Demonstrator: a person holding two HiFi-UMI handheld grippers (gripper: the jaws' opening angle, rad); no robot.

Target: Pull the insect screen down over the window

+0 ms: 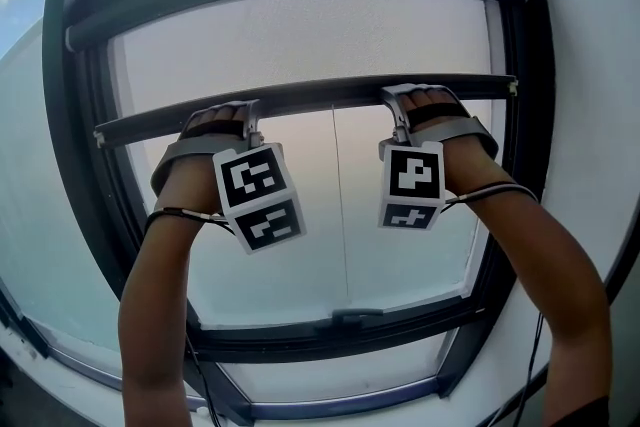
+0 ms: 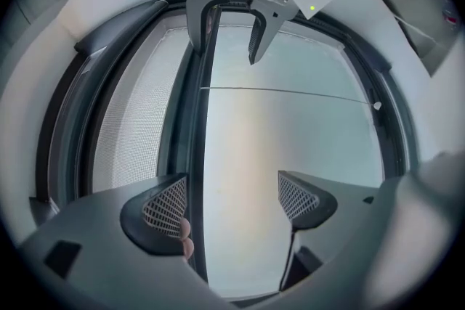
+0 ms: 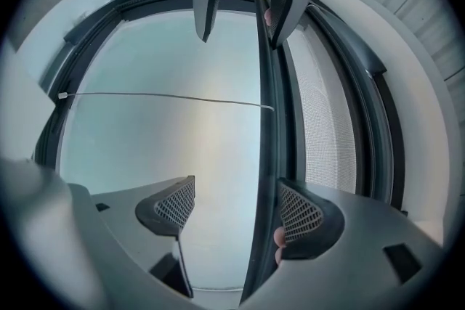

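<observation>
The insect screen's grey mesh (image 1: 300,30) covers the upper part of the window. Its dark pull bar (image 1: 310,97) runs across at mid-height. My left gripper (image 1: 228,120) reaches up to the bar's left part and my right gripper (image 1: 418,100) to its right part. In the left gripper view the left gripper (image 2: 232,201) is open, and the bar (image 2: 200,156) lies against its left pad (image 2: 166,205). In the right gripper view the right gripper (image 3: 236,208) is open too, with the bar (image 3: 265,149) beside its right pad (image 3: 298,213). A person's fingertips show by both pads.
Below the bar is pale frosted glass (image 1: 340,235) with a thin cord (image 1: 338,205) hanging down the middle. The dark window frame (image 1: 330,340) closes the bottom, with a small catch (image 1: 358,317) on it. White wall (image 1: 590,65) flanks the right side. Cables run along both forearms.
</observation>
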